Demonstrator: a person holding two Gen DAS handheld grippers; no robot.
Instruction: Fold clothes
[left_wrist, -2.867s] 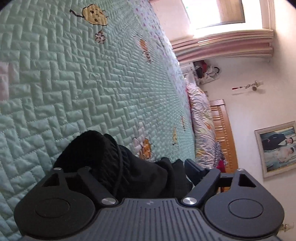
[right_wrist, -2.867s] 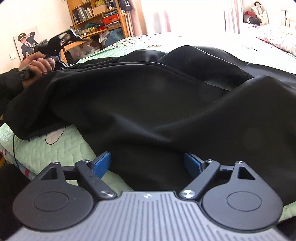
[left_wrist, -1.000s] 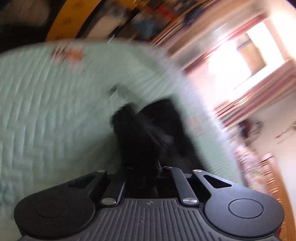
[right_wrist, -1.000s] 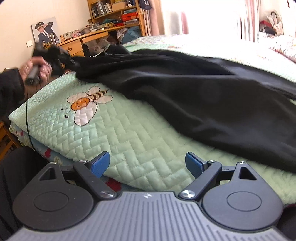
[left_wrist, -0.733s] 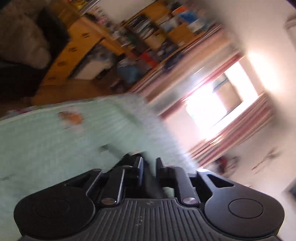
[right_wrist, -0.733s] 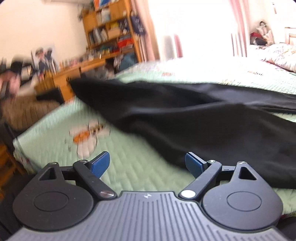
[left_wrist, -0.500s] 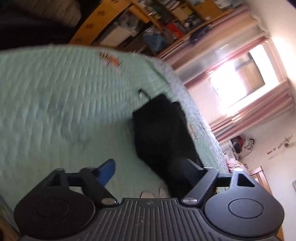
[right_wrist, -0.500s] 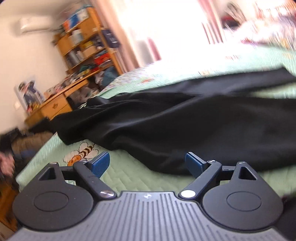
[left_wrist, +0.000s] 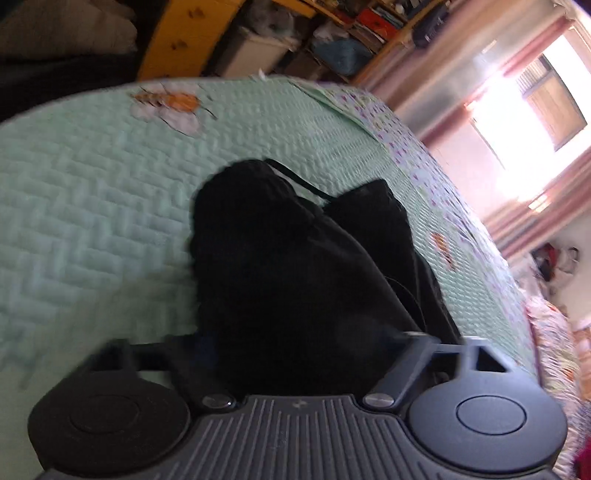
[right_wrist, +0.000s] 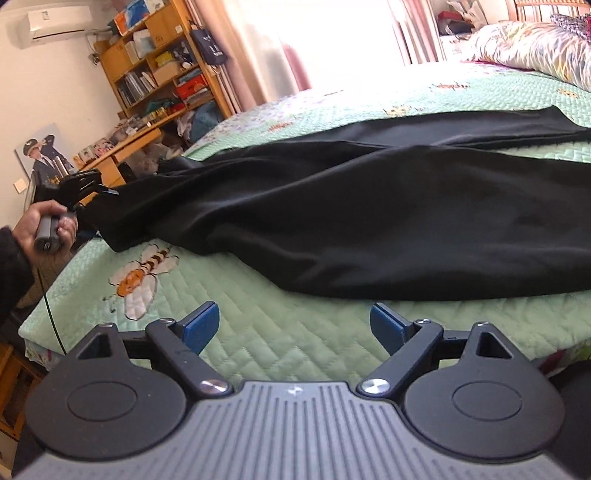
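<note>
Left tongs (left_wrist: 299, 350): I had them over the near end of the black garment (left_wrist: 295, 266), their jaws closing with the cloth bunched between them; the pads were buried under the fabric, so whether they already pinched it I could not tell
Left tongs from the other side: in the right wrist view they sat at about nine o'clock, my hand (right_wrist: 48, 225) wrapped round the grey handle and my dark sleeve (right_wrist: 11, 273) behind it, right at the garment's end
Right tongs (right_wrist: 295, 325): jaws spread wide, blue pads (right_wrist: 201, 325) well apart, nothing between them, hanging over bare quilt just short of the garment's near hem
Black garment: lay stretched across the green quilt (right_wrist: 277, 332), running from nine o'clock out to three o'clock in the right wrist view, with a second dark strip (right_wrist: 480, 127) behind it toward one o'clock
Cord: a thin black cord (left_wrist: 295, 181) trailed from the bunched end at about twelve o'clock in the left wrist view
Quilt: a stitched bee (right_wrist: 144, 280) showed at about ten o'clock of the right tongs, clear of the cloth
Room: wooden shelves (right_wrist: 155, 70) at eleven o'clock, a patterned pillow (right_wrist: 535, 48) at one o'clock
</note>
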